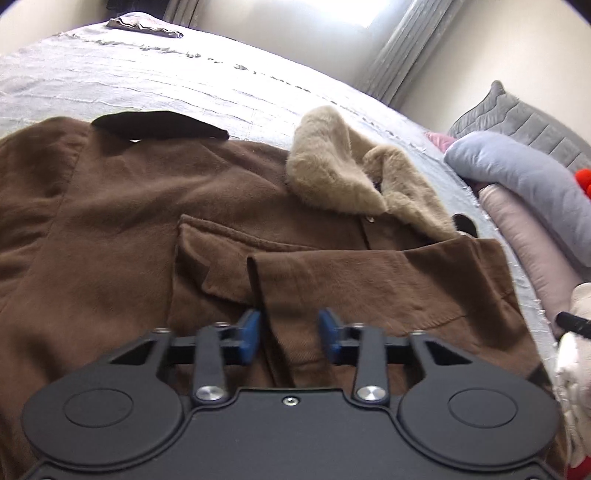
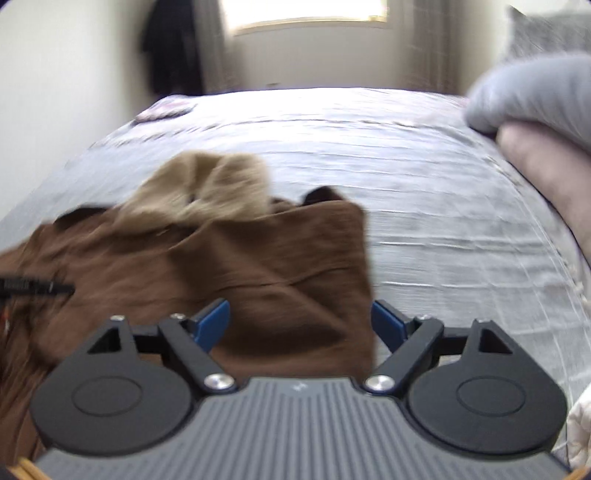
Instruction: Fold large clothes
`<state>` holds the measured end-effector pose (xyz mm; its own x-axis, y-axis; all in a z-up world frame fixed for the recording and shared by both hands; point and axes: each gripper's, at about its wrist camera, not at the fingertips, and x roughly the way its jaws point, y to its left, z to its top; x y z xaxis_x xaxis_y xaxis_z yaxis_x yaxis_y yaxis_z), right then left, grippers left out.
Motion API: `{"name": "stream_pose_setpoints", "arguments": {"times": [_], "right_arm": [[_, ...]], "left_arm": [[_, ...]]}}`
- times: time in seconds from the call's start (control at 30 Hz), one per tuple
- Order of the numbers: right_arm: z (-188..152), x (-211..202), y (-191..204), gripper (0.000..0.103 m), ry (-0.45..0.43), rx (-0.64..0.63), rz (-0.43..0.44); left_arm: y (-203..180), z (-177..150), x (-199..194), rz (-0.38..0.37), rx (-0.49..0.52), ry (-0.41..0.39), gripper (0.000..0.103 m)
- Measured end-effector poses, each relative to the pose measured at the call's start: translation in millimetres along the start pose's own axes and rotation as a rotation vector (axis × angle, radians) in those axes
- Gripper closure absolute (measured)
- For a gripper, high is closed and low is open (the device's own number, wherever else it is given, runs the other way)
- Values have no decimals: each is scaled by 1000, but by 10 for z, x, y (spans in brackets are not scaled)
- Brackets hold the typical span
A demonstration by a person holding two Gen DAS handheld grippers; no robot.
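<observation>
A large brown coat with a tan fur collar lies spread on the grey bedspread. One sleeve is folded across its front. My left gripper is open just above the cuff end of that sleeve, with the blue pads either side of the fabric edge. In the right wrist view the coat and its collar are blurred. My right gripper is open wide over the coat's right edge, holding nothing.
Pillows lie at the right: a blue-grey one on a pink one, with a grey cushion behind. A folded cloth lies at the bed's far corner. Dark clothes hang on the wall beside a window.
</observation>
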<state>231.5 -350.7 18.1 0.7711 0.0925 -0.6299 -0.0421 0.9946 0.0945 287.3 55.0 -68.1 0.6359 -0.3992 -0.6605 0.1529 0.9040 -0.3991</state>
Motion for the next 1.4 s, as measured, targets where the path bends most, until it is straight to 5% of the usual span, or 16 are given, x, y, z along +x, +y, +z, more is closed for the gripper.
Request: {"name": "stream_pose_setpoints", "arguments": {"times": [0.07, 0.2, 0.3, 0.43, 0.57, 0.63, 0.7, 0.77, 0.83, 0.93, 1.0, 1.07, 1.17, 1.27, 1.37, 1.4], "right_arm": [[-6, 40, -170, 19, -9, 59, -6], [-33, 109, -401, 18, -22, 125, -15], [-12, 212, -548, 17, -23, 167, -4], [89, 477, -601, 17, -5, 241, 50], [229, 851, -593, 20, -2, 341, 123], [287, 1076, -585, 30, 14, 387, 117], [323, 1245, -583, 88, 40, 426, 142], [403, 1163, -501, 94, -21, 378, 90], [458, 1029, -614, 95, -86, 380, 54], [458, 941, -950, 97, -87, 418, -122], [405, 809, -1134, 94, -65, 432, -130], [351, 616, -1098, 91, -53, 355, -83], [195, 355, -885, 40, -36, 202, -57], [-33, 237, -698, 45, 11, 160, 28], [-249, 224, -476, 71, 40, 86, 30], [-327, 241, -444, 71, 55, 67, 12]], "left_arm": [[-50, 32, -46, 41, 6, -18, 98], [-104, 79, -543, -4, -32, -176, 99], [-53, 92, -807, 49, -36, -245, 99], [106, 39, -558, 102, -8, -109, 98], [78, -97, -450, 138, 43, -107, 98], [63, -88, -460, 146, 40, -111, 98], [22, -57, -502, 135, 32, -121, 98], [-31, -12, -575, 73, 26, -152, 98], [-154, 28, -566, 23, 53, -179, 99], [-296, 45, -294, -5, 115, -167, 97], [-348, 33, -50, 98, 184, -101, 93], [-372, -2, -84, 174, 243, -158, 92], [-349, 20, -264, 159, 249, -223, 82], [-407, 28, -355, 100, 249, -237, 82], [-544, -68, -273, 12, 282, -187, 82], [-573, -129, -233, -3, 297, -160, 82]]}}
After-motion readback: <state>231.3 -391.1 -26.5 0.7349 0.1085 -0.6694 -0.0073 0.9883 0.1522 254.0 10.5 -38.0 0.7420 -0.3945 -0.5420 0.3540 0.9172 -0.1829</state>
